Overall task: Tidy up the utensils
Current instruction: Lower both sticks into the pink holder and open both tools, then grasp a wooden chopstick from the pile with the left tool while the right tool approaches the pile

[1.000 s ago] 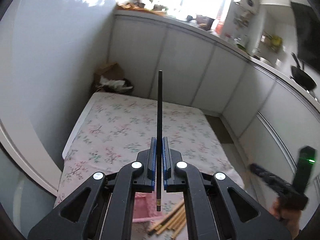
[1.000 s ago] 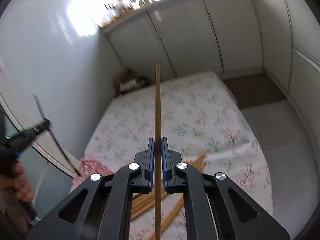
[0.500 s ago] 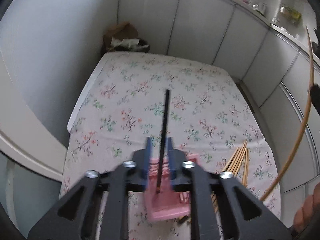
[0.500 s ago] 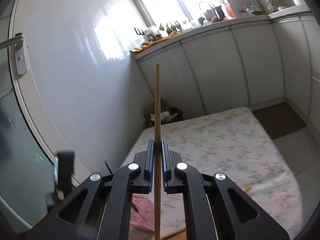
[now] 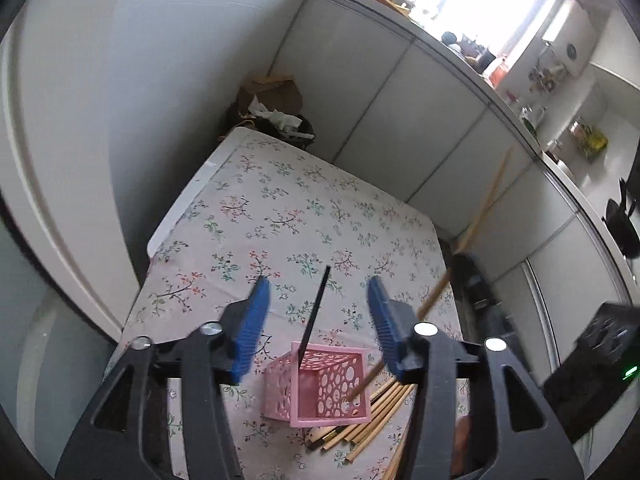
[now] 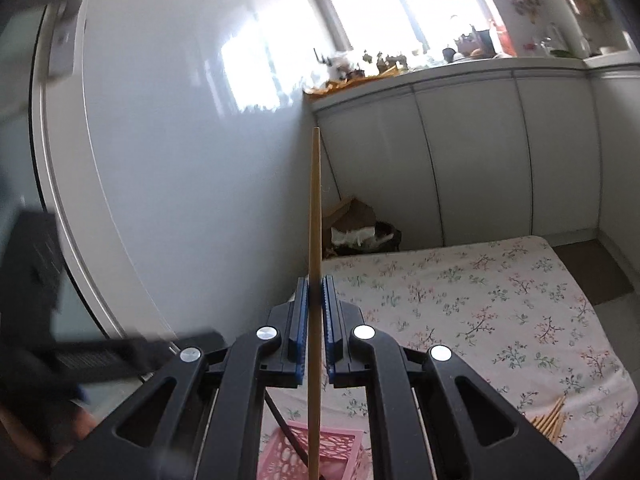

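A pink perforated basket point(image 5: 320, 384) stands on the floral tablecloth point(image 5: 280, 216); it also shows at the bottom of the right wrist view point(image 6: 332, 452). My left gripper point(image 5: 316, 300) is open above it. A black chopstick point(image 5: 314, 316) stands in the basket, free between the pads. My right gripper point(image 6: 316, 304) is shut on a wooden chopstick point(image 6: 314, 240), whose lower end reaches into the basket. That chopstick also shows in the left wrist view point(image 5: 480, 212). Several wooden chopsticks point(image 5: 372, 416) lie beside the basket.
White cabinet doors point(image 5: 400, 112) line the far side under a cluttered counter. A cardboard box with a bag point(image 5: 272, 108) sits in the corner behind the table. A white wall panel point(image 6: 160, 160) stands to the left. More chopsticks point(image 6: 554, 420) lie at the right.
My left gripper has opened and let the black chopstick go into the pink basket. My right gripper has brought the wooden chopstick over the basket.
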### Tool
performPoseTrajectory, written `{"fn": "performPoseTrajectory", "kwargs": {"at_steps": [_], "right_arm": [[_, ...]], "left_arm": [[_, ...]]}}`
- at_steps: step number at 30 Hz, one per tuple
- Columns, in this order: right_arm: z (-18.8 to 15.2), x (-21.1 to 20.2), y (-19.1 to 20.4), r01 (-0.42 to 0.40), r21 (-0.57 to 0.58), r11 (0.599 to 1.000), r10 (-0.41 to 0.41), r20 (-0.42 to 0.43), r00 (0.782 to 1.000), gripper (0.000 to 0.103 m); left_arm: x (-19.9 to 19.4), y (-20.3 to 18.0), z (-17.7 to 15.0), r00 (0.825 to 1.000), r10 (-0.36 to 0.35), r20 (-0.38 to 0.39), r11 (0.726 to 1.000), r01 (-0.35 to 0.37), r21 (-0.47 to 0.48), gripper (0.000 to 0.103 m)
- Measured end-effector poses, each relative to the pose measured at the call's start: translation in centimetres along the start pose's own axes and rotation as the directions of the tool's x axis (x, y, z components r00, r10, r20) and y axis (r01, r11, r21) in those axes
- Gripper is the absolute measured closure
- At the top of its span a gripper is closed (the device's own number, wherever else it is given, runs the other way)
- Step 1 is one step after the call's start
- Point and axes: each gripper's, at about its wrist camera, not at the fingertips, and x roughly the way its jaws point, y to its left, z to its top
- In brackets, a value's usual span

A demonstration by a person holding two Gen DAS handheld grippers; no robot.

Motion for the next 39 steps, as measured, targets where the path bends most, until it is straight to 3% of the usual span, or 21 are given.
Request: {"fn": "performPoseTrajectory", "kwargs": {"at_steps": [4, 6, 7, 8, 10, 15, 20, 24, 26, 30, 33, 36, 39], "right_arm": [[-1.8, 0.7, -0.1, 0.005, -0.038, 0.999, -0.008, -0.068, 0.998, 0.095], [-2.7, 1.1, -0.5, -0.004, -0.044, 0.999, -0.002, -0.140, 0.990, 0.093], [-3.0, 1.1, -0.7, -0.001, -0.049, 0.999, -0.007, -0.160, 0.987, 0.090], [-3.2, 1.0, -0.9, 0.000, -0.048, 0.999, -0.009, -0.184, 0.983, 0.081], [-3.2, 0.5, -1.3, -0.008, -0.032, 0.999, 0.002, -0.201, 0.980, 0.075], [-1.1, -2.9, -4.2, 0.023, 0.034, 0.999, -0.015, -0.230, 0.973, 0.069], [0.9, -7.9, -9.7, 0.128, 0.105, 0.986, -0.092, -0.295, 0.951, 0.061], [-0.3, -10.5, -14.9, 0.201, 0.211, 0.957, -0.118, -0.349, 0.930, 0.056], [-2.0, -11.2, -17.5, 0.268, 0.279, 0.922, -0.135, -0.416, 0.899, 0.056], [-3.7, -11.9, -21.2, 0.325, 0.427, 0.844, -0.092, -0.482, 0.871, 0.054], [-4.7, -12.0, -22.6, 0.371, 0.436, 0.820, -0.101, -0.528, 0.843, 0.054], [-5.7, -11.9, -23.7, 0.370, 0.476, 0.798, -0.052, -0.558, 0.829, 0.054], [-6.4, -11.7, -24.2, 0.381, 0.479, 0.791, -0.038, -0.583, 0.812, 0.054]], "left_arm": [[-0.8, 0.6, 0.3, 1.000, 0.023, 0.018, 1.000, -0.023, -0.004, 0.044], [-1.0, 0.9, 0.4, 1.000, 0.016, 0.017, 1.000, -0.016, -0.022, 0.044], [-1.0, 0.9, 0.4, 1.000, 0.009, 0.014, 1.000, -0.009, -0.026, 0.044], [-1.1, 0.8, 0.4, 1.000, 0.003, 0.009, 1.000, -0.003, -0.025, 0.044], [-1.3, 0.2, 0.3, 1.000, -0.002, 0.009, 1.000, 0.002, -0.007, 0.044], [-2.3, -1.8, -0.1, 0.999, -0.034, 0.020, 0.998, 0.033, 0.050, 0.044], [-3.2, -5.8, -1.6, 0.997, -0.080, 0.022, 0.984, 0.075, 0.164, 0.044], [-1.8, -11.5, -5.2, 0.995, -0.083, -0.052, 0.928, 0.096, 0.359, 0.044], [-0.4, -13.4, -7.0, 0.993, -0.067, -0.094, 0.902, 0.100, 0.421, 0.044], [4.1, -16.4, -10.7, 0.986, 0.057, -0.156, 0.833, 0.039, 0.553, 0.046], [7.2, -17.1, -12.1, 0.971, 0.131, -0.198, 0.804, 0.013, 0.595, 0.054], [9.7, -17.3, -12.7, 0.959, 0.187, -0.214, 0.779, -0.012, 0.626, 0.074], [12.2, -17.8, -13.4, 0.943, 0.227, -0.244, 0.767, -0.018, 0.642, 0.075]]}}
